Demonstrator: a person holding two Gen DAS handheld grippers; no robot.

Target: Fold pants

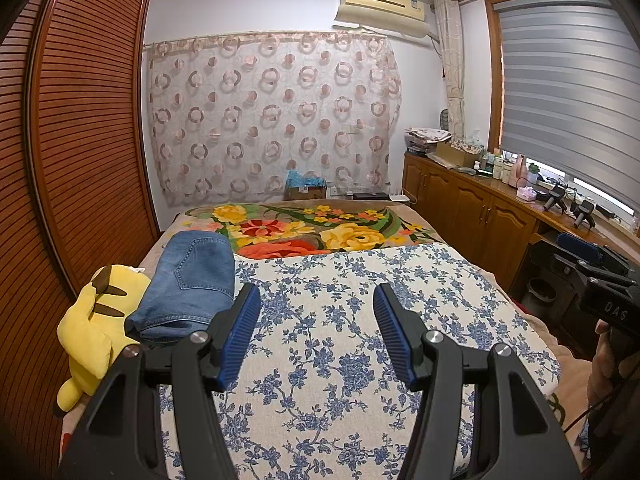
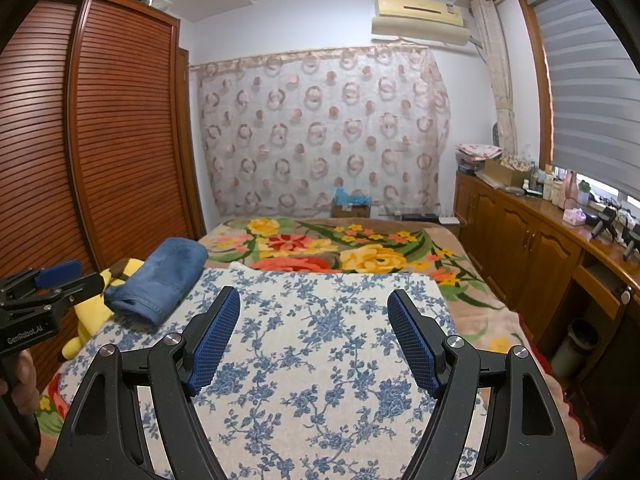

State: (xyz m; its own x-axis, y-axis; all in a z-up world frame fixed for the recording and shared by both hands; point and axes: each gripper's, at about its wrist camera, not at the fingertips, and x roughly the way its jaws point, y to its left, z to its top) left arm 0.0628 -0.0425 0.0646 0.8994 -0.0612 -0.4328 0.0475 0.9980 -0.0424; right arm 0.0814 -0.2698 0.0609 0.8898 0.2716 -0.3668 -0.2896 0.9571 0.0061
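Folded blue jeans (image 1: 190, 284) lie at the left edge of the blue-flowered white cloth (image 1: 340, 340) on the bed, partly resting on a yellow plush toy (image 1: 90, 320). The jeans also show in the right wrist view (image 2: 160, 280). My left gripper (image 1: 316, 312) is open and empty above the cloth, just right of the jeans. My right gripper (image 2: 314, 316) is open and empty above the middle of the cloth (image 2: 320, 360). Each gripper shows at the edge of the other's view.
A floral blanket (image 1: 320, 232) covers the far bed. A slatted wooden wardrobe (image 1: 80, 140) stands at the left. Wooden cabinets (image 1: 472, 208) with bottles and boxes run along the right under the window. A bin (image 2: 576, 344) stands on the floor at the right.
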